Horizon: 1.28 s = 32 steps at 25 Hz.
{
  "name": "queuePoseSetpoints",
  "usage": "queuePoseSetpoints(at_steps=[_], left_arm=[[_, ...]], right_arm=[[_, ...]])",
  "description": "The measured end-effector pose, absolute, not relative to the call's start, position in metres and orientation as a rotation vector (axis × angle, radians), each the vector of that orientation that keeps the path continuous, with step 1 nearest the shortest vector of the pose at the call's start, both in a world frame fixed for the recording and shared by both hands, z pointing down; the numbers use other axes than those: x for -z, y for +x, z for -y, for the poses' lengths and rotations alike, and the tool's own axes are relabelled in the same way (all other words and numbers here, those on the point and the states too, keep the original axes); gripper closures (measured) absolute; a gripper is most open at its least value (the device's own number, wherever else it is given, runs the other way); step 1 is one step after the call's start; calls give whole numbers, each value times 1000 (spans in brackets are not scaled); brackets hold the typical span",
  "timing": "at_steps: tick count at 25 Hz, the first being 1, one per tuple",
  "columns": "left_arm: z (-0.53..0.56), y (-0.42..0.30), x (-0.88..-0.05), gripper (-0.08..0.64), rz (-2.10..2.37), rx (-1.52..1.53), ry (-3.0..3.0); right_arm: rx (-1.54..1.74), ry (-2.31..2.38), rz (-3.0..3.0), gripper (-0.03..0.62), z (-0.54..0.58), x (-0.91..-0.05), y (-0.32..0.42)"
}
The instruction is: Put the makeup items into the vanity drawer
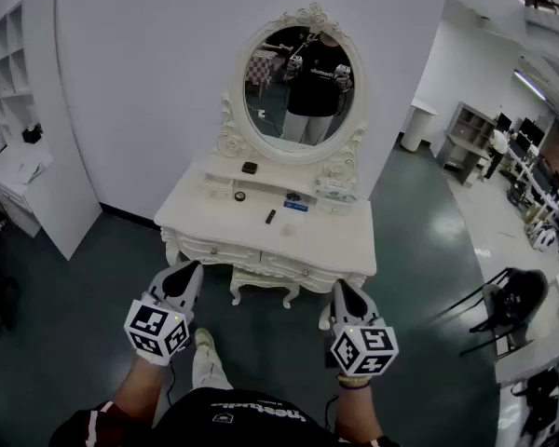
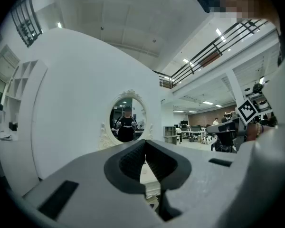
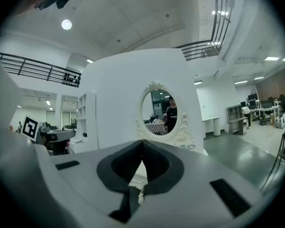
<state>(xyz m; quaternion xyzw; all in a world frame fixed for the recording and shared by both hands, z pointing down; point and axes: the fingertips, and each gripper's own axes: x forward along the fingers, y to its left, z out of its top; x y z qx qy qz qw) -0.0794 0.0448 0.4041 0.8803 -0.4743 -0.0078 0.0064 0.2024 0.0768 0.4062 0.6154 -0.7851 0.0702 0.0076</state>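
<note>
Both claws up front are pinched fully closed, nothing in them. Left claw and right claw hang side by side, well short of the white vanity counter. Makeup's all lying on top: black stick, small blue thing, round compact, and a dark pot just under the mirror. Drawers look closed.
</note>
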Motion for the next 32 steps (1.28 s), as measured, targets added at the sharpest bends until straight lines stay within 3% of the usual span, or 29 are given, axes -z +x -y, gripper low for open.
queuePoseSetpoints(at_steps=[32], left_arm=[[-56,-70,-411,555,1454,-6,2763]], right_arm=[[-221,1954,2420,589,-89,-417,207]])
